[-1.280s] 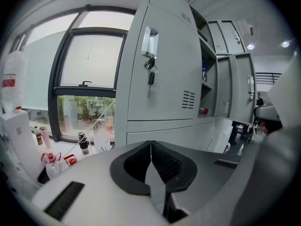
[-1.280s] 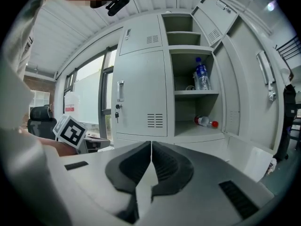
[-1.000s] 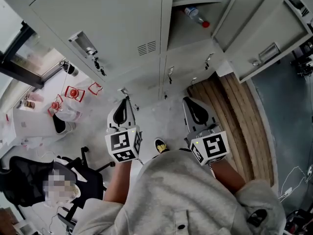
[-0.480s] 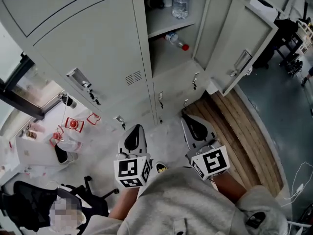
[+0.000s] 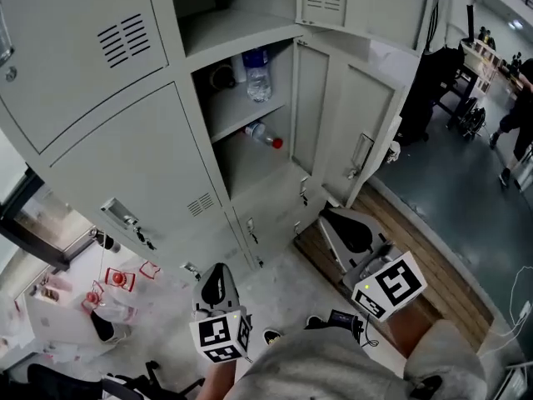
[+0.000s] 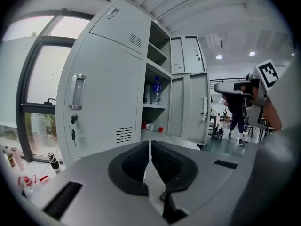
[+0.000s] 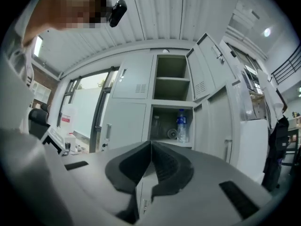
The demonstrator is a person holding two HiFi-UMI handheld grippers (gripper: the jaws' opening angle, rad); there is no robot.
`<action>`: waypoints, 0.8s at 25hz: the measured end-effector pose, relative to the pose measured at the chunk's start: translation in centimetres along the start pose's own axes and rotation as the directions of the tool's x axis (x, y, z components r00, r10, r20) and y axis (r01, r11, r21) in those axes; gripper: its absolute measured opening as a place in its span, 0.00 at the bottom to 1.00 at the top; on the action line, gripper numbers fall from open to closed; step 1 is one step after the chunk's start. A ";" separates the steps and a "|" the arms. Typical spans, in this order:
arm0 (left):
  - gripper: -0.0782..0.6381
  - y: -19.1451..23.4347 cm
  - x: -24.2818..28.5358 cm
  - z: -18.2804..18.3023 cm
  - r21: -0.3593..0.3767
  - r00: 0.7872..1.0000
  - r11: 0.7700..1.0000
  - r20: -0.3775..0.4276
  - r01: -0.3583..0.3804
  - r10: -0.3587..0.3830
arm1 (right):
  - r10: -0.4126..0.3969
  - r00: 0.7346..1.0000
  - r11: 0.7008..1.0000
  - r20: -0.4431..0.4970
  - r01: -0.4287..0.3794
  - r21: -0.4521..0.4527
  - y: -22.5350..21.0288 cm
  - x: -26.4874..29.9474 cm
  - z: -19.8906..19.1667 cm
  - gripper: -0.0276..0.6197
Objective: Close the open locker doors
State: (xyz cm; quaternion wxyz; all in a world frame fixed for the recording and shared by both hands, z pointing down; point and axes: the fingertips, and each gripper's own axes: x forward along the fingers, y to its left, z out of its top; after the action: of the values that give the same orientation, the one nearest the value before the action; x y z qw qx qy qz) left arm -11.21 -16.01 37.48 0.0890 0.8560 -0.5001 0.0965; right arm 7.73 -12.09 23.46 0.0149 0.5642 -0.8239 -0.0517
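I held both tools out in front of me, clear of the lockers. The left hand-held gripper had its jaws pressed together on nothing, and so did the right hand-held gripper. Two doors hung open in the right-hand column: the middle locker door swung out to the right, with the upper locker door above it. In the middle compartment an upright water bottle stood on the shelf. A red-capped bottle lay on its side below.

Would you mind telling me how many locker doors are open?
2, both in the right column: the upper door at the top, and the lower door just beneath it. Others may lie out of view.
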 end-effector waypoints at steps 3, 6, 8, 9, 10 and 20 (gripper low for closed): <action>0.12 -1.5 0.5 0.6 0.013 1.000 1.000 0.006 0.007 -0.007 | 0.104 0.993 0.993 0.055 -0.107 0.047 -2.3 -1.3 3.5 0.09; 0.12 -3.6 1.6 1.5 0.020 1.000 1.000 0.016 0.009 -0.009 | 0.146 0.984 0.984 0.101 -0.155 0.093 -6.0 -2.8 6.6 0.09; 0.12 -5.0 2.2 2.3 0.013 1.000 1.000 0.026 0.004 -0.005 | 0.147 0.982 0.981 0.118 -0.160 0.113 -8.7 -3.6 8.3 0.09; 0.12 -5.7 2.5 2.6 0.010 1.000 1.000 0.031 0.003 -0.003 | 0.141 0.982 0.981 0.125 -0.155 0.113 -10.1 -4.0 9.0 0.09; 0.12 -6.4 2.8 2.9 0.008 0.999 1.000 0.033 0.004 -0.004 | 0.132 0.982 0.984 0.132 -0.146 0.106 -11.5 -4.3 9.8 0.09; 0.12 -12.2 5.7 3.7 0.003 1.000 1.000 0.021 -0.009 0.009 | 0.056 0.987 0.998 0.149 -0.057 0.002 -24.2 -5.0 12.9 0.19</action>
State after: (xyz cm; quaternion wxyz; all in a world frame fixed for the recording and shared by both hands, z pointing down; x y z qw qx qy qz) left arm 2.45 -15.85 34.63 0.0819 0.8548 -0.5047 0.0886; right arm 30.96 -15.23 8.33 -0.0470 0.5353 -0.8384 -0.0909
